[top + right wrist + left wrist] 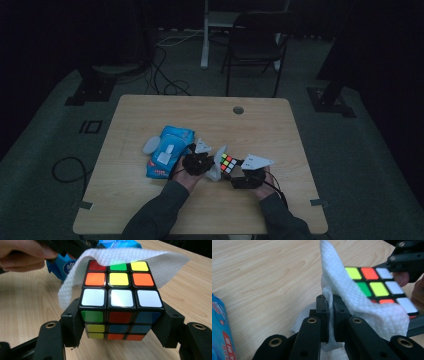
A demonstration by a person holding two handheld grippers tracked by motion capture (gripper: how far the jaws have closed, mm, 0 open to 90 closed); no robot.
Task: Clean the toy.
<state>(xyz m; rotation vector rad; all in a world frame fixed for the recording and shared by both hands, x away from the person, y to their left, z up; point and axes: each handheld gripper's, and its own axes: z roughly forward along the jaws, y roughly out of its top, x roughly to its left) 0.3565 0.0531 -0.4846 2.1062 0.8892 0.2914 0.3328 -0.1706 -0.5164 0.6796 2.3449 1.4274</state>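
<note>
White wet wipe [352, 292] is pinched in the clenched left gripper [330, 315] and drapes over the top of the Rubik's cube [120, 300], which the right gripper [120, 327] clamps by its two sides, just above the table [150, 210]. To the left lies a blue wipes pack [167, 150]; bare pale wood extends right and forward. Beyond, on the dim floor, stands a dark chair [255, 45].

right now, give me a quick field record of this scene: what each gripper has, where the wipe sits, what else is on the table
left gripper: shut on wipe
right gripper: shut on cube, jaws on its two sides
wipe: draped over the cube's top far edge
cube top: white row bare, nearest the right gripper
pack: blue, lying on table left of the grippers
table: light wood, round hole near far edge
</note>
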